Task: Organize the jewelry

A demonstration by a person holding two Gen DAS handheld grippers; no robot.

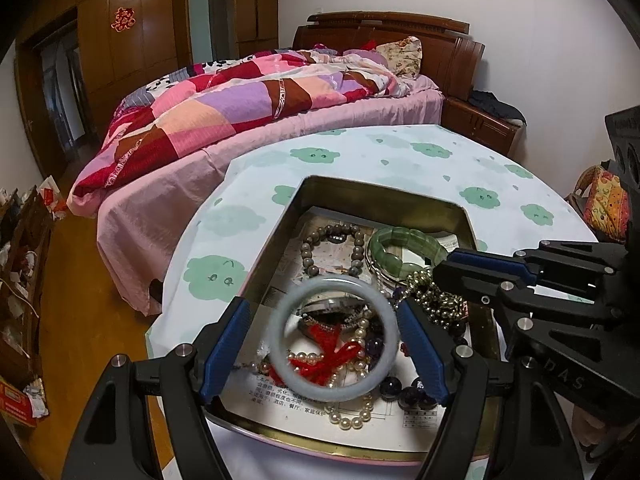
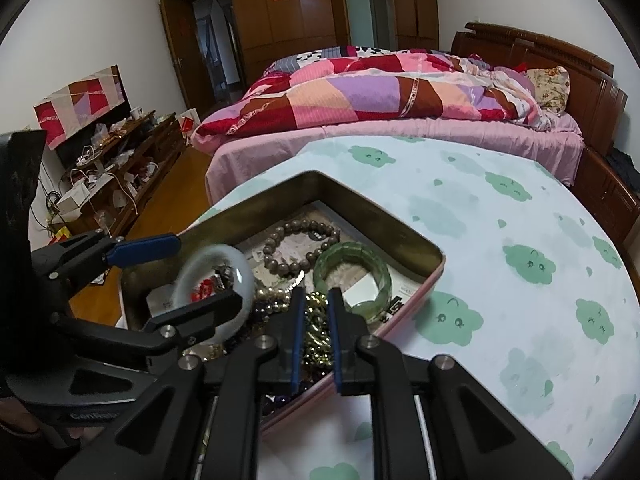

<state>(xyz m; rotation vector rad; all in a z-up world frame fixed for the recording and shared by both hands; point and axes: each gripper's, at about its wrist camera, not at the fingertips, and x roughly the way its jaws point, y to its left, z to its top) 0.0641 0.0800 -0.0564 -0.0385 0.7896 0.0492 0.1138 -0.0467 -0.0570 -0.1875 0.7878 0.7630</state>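
Observation:
A metal tin (image 1: 276,236) (image 2: 384,222) on the table holds mixed jewelry: a brown bead bracelet (image 1: 308,256) (image 2: 276,246), a green jade segment bracelet (image 1: 408,240) (image 2: 352,276), pearl strands (image 1: 352,416), dark purple beads (image 1: 408,394) and a gold bead strand (image 1: 436,300) (image 2: 316,320). My left gripper (image 1: 324,328) (image 2: 192,268) is shut on a pale white-grey jade bangle (image 1: 296,380) (image 2: 244,276), held just above the tin. My right gripper (image 2: 314,300) (image 1: 440,270) is nearly closed around the gold bead strand over the tin's right side.
The tin sits on a round table with a white cloth printed with green clouds (image 1: 400,152) (image 2: 520,264). A bed with a patchwork quilt (image 1: 240,108) (image 2: 380,96) stands behind. A cluttered wooden cabinet (image 2: 120,168) is at the left.

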